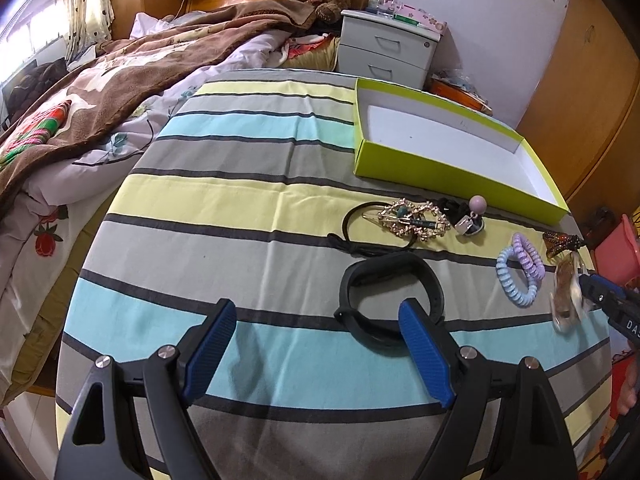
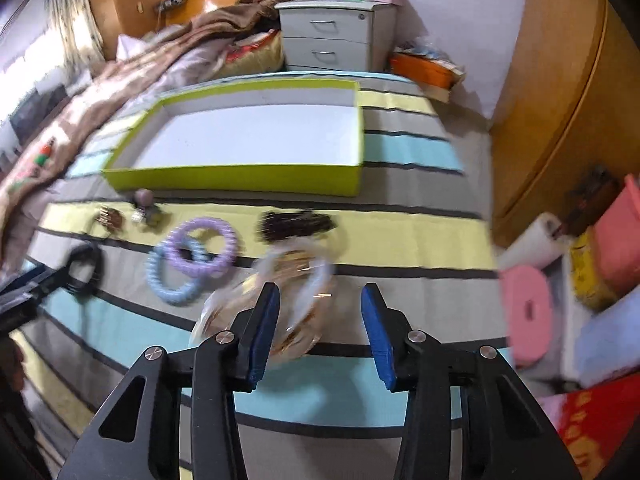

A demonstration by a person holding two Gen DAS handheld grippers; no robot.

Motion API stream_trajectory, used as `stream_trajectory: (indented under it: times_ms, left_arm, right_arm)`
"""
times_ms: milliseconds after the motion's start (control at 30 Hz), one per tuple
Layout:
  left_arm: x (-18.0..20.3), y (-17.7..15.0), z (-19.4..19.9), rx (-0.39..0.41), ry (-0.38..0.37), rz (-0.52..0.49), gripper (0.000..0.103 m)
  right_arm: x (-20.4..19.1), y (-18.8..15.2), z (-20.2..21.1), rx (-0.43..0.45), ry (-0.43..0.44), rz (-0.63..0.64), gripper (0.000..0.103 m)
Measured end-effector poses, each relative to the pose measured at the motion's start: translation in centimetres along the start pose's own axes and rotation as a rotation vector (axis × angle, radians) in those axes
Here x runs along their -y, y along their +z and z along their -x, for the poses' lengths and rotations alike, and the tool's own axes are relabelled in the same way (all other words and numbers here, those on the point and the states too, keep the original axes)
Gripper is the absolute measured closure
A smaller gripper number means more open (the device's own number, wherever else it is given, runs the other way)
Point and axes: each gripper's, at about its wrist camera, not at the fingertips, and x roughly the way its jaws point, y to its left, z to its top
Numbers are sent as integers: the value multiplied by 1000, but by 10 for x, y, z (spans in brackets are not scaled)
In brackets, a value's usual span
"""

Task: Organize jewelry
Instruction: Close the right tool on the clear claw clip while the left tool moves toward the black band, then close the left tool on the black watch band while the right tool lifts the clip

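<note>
Jaws of the left gripper (image 1: 318,354) gape wide and empty over the black band (image 1: 390,304). Right gripper (image 2: 320,334), also open, straddles a blurred clear bangle (image 2: 280,300), seemingly ungripped; closing crookedly could flick it short of the green box (image 2: 240,178) beyond.

L gripper (image 1: 316,354) & R gripper (image 2: 320,332), jaws apart.

We see a shallow lime-green box (image 1: 440,168), white inside, open on the striped cloth. Before it lie gold hair clips (image 1: 412,220) on a black cord loop, a small lilac-knobbed trinket (image 1: 472,216), a black band (image 1: 390,300), blue and purple coil ties (image 1: 520,270) overlapping, a brown clip (image 2: 296,224), and a blurred clear bangle (image 2: 280,300).
</note>
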Motion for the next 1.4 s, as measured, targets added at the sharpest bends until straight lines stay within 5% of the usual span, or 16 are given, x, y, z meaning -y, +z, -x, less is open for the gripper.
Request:
stream_trajectory:
  times_ms: [300, 333, 400, 433, 1133, 1400]
  left_arm:
    - [3, 0, -1, -20, -24, -11, 23]
    - [3, 0, -2, -24, -26, -13, 23]
    - [4, 0, -3, -35, -28, -21, 24]
    - [5, 0, -3, -33, -26, -28, 24]
    - [12, 6, -18, -39, 68, -94, 25]
    - [19, 3, -13, 6, 52, -113, 62]
  right_arm:
    - [-4, -6, -15, -64, 13, 10, 60]
    - [-6, -8, -14, -56, 9, 18, 63]
    - [-9, -9, -10, -36, -4, 34, 87]
    - [-9, -9, -9, -32, -12, 33, 88]
    - [-2, -17, -8, 11, 14, 20, 87]
    - [-1, -21, -6, 32, 13, 4, 86]
